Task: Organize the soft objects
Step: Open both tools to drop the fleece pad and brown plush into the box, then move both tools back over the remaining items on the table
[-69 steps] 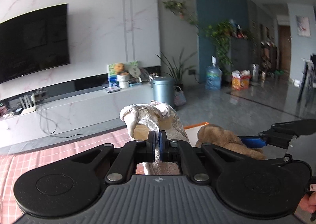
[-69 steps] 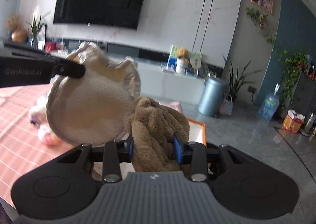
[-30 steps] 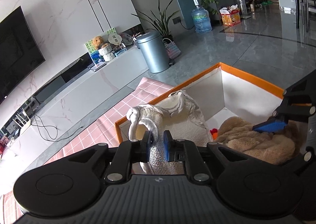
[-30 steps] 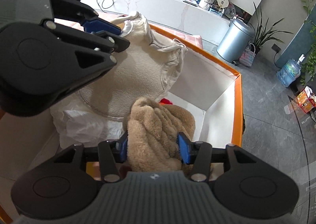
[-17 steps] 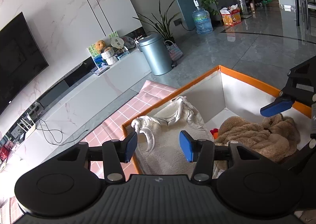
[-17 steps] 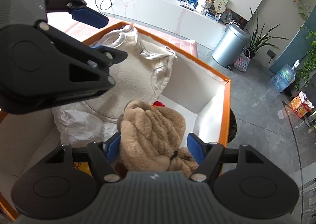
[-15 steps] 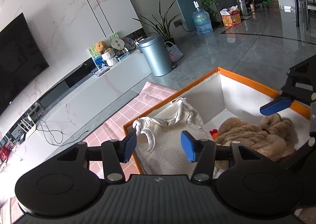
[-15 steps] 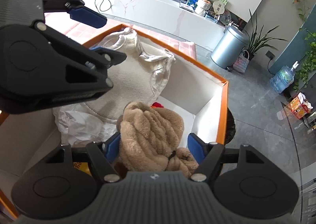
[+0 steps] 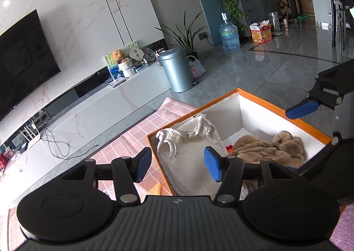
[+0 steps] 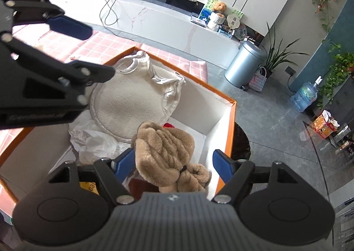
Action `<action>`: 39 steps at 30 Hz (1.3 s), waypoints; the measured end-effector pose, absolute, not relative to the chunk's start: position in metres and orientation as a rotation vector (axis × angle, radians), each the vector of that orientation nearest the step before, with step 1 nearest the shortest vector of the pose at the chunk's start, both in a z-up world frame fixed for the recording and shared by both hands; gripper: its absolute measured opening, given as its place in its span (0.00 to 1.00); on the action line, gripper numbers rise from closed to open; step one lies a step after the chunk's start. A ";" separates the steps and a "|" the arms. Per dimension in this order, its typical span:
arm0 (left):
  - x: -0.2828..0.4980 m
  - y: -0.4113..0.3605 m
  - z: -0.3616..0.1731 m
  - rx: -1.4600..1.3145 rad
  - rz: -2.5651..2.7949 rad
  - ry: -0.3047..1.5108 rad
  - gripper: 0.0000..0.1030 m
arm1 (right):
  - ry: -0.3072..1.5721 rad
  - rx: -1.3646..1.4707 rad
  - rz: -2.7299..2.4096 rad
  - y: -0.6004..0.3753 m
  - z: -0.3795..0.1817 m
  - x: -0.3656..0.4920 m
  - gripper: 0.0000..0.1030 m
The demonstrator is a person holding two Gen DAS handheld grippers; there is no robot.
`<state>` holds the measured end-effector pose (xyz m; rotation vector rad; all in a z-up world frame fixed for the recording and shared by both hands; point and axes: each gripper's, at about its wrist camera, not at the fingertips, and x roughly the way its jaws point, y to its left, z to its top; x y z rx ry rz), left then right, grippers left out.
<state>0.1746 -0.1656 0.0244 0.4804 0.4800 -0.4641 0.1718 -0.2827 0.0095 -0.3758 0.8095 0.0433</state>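
With both soft pieces lying inside the orange-rimmed box (image 10: pixel 231 118), I judge this round of tidying mostly done. My left gripper (image 9: pixel 178 163) hangs above the cream fleece bag (image 10: pixel 130 105), its jaws apart with nothing between the pads; the bag rests in the box's far corner, its straps draped toward the rim. My right gripper (image 10: pixel 174 163) is opening, and the brown plush garment (image 10: pixel 166 151) sits between its pads without being pressed, slumped on the box floor beside the bag and some white tissue paper (image 10: pixel 97 140). Something small and red peeks out behind the plush; I cannot tell what it is. Whether more soft items wait on the pink checked cloth (image 9: pixel 132 140) I cannot see from here.
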 end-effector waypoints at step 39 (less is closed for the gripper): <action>0.102 0.019 0.006 0.044 -0.210 0.533 0.67 | 0.499 -0.106 0.194 -0.153 0.029 0.101 0.80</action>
